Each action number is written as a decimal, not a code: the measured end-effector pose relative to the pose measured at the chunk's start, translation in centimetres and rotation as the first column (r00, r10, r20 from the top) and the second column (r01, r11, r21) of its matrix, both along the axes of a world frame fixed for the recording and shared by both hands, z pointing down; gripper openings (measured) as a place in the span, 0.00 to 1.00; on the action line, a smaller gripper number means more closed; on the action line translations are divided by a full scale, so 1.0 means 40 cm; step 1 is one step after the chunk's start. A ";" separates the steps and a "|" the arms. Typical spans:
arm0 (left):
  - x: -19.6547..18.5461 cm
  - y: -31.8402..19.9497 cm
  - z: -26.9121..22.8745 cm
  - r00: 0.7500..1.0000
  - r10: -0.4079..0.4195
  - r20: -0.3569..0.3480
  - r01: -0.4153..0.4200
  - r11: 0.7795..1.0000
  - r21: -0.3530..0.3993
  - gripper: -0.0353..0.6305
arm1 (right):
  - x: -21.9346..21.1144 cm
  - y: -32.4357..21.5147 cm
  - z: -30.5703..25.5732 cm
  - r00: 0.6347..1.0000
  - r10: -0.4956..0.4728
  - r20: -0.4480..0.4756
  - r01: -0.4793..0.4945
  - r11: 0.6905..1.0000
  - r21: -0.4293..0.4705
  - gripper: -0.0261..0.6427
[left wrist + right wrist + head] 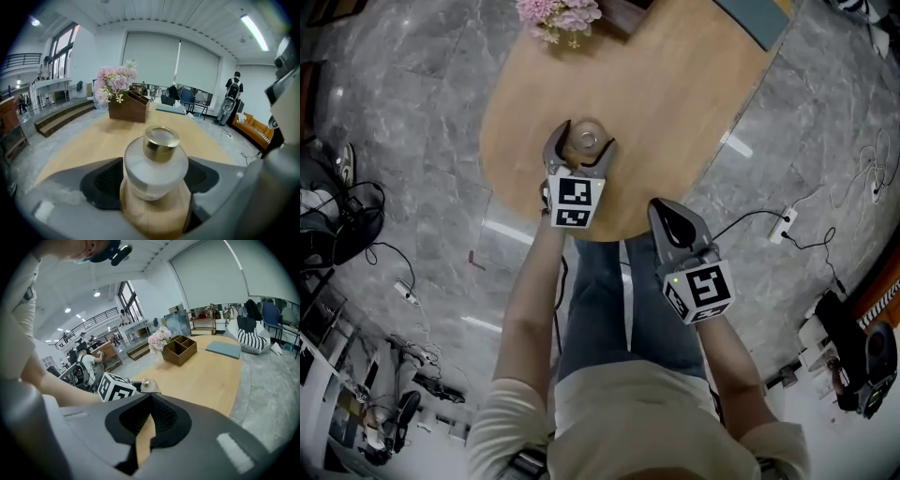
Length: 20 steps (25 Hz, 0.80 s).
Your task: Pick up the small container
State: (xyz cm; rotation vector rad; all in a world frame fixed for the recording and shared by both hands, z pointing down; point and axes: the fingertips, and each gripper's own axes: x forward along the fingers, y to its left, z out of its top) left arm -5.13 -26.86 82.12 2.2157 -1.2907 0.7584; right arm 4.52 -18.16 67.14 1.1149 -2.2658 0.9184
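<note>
1. Small container [156, 168] stood upright on the surface [675, 94] near its close edge. It sat between the open jaws of the left gripper [584, 139], neither pad pressing it, seemingly lined up for gripping.
2. Right gripper [667, 214] hung near-right, jaws closed and empty, likely kept clear.
</note>
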 end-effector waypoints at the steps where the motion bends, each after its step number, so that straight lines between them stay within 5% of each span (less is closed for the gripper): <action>1: 0.003 -0.007 0.005 1.000 0.004 0.005 -0.004 1.000 0.007 0.63 | 0.003 -0.001 0.008 1.000 0.002 0.000 -0.002 1.000 -0.004 0.04; 14: 0.027 -0.029 0.043 0.998 0.046 0.044 -0.048 0.998 0.040 0.59 | 0.022 0.012 0.059 0.999 0.042 0.007 -0.041 0.998 -0.050 0.04; 20: 0.024 -0.018 0.043 0.998 0.052 0.039 -0.052 0.999 -0.001 0.59 | 0.020 0.008 0.036 0.998 0.061 0.008 -0.061 0.998 -0.035 0.04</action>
